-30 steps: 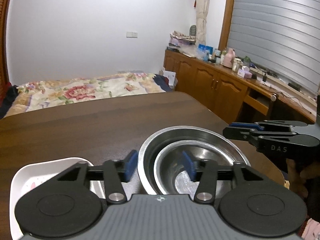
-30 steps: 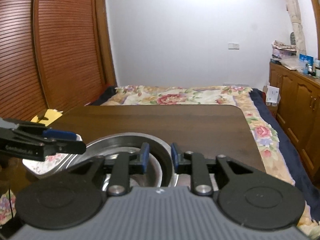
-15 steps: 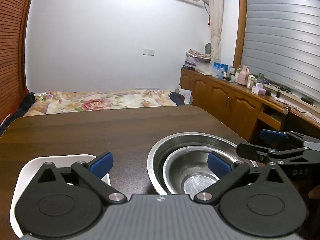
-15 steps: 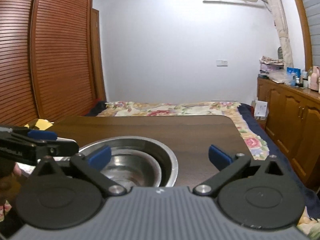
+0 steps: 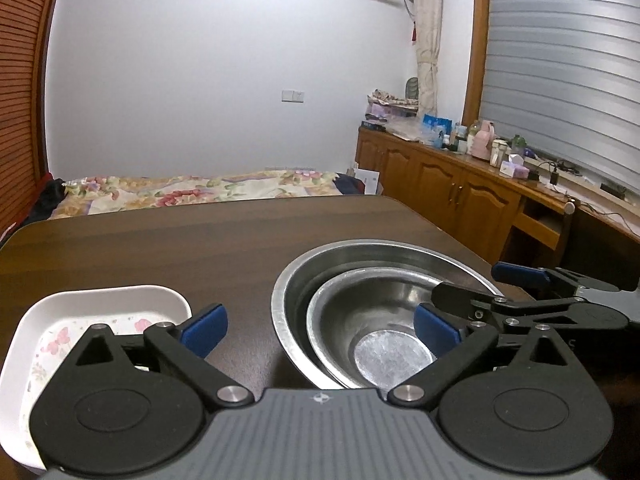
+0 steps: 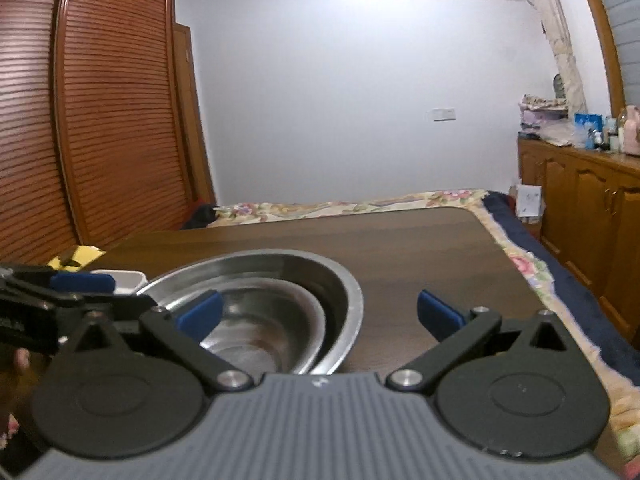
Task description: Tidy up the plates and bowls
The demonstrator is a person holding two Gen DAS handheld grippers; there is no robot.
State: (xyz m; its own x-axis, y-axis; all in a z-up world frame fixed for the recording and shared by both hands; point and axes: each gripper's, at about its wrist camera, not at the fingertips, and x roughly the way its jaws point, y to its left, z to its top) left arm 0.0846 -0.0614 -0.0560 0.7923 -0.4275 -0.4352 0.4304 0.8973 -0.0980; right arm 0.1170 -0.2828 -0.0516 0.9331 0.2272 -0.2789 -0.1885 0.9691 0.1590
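Both wrist views sit low and close over the table (image 5: pixel 160 240), facing the bed. Left looks from the tray (image 5: pixel 80 304) side, right from opposite. Both share the nested bowls (image 5: pixel 360 264).

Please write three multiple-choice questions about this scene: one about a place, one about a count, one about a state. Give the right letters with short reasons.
1. Where is the small steel bowl?
A. inside the large steel bowl
B. on the white tray
C. on the bed

2. How many steel bowls are on the table?
A. one
B. two
C. four

3. What is the state of the left gripper?
A. shut on a bowl
B. shut and empty
C. open

Answers: 1 A, it sits nested within the larger rim. 2 B, two rims show. 3 C, its blue pads stand wide apart, holding nothing.
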